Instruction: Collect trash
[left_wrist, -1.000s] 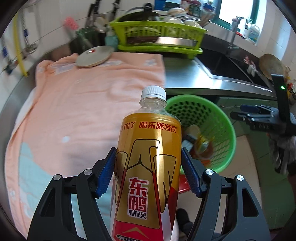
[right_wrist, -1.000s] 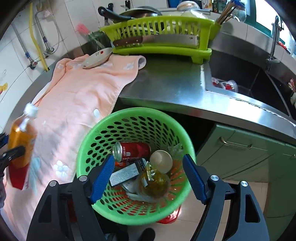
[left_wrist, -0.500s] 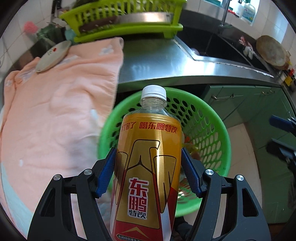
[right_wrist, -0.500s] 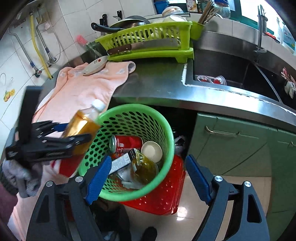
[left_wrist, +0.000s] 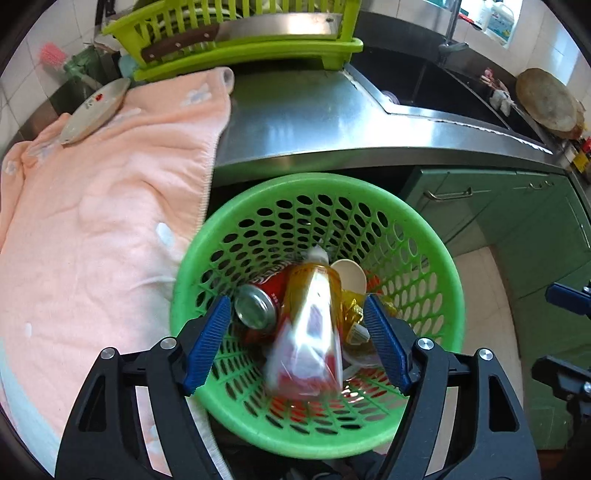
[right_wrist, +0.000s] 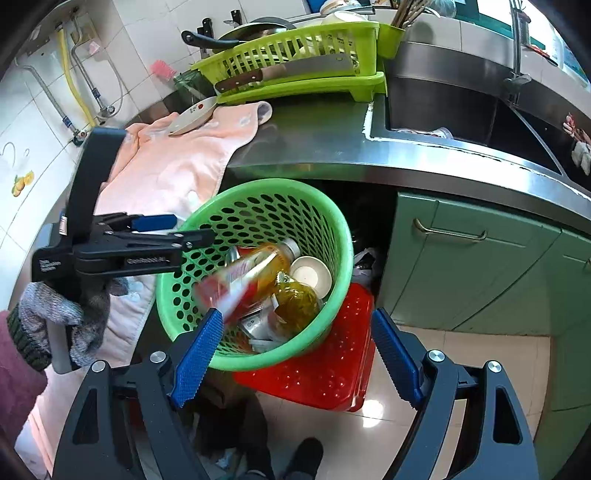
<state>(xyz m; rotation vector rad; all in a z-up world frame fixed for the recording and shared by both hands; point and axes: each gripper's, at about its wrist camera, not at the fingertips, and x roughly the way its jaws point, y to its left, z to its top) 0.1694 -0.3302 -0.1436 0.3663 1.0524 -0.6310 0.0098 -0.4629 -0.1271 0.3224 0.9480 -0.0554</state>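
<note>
While the left gripper (left_wrist: 295, 332) has just spread its fingers apart above the green perforated plastic basket (left_wrist: 436, 258), one blurred golden drink bottle (left_wrist: 310, 325) sits free inside beside one red can (left_wrist: 258, 306) and one white cup (left_wrist: 349, 275); the right gripper (right_wrist: 295, 354) is open, empty.

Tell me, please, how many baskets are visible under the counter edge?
2: a round green basket holding the trash, and a red basket beneath and beside it, lying on the floor. Others may be hidden in the dark space behind.
</note>
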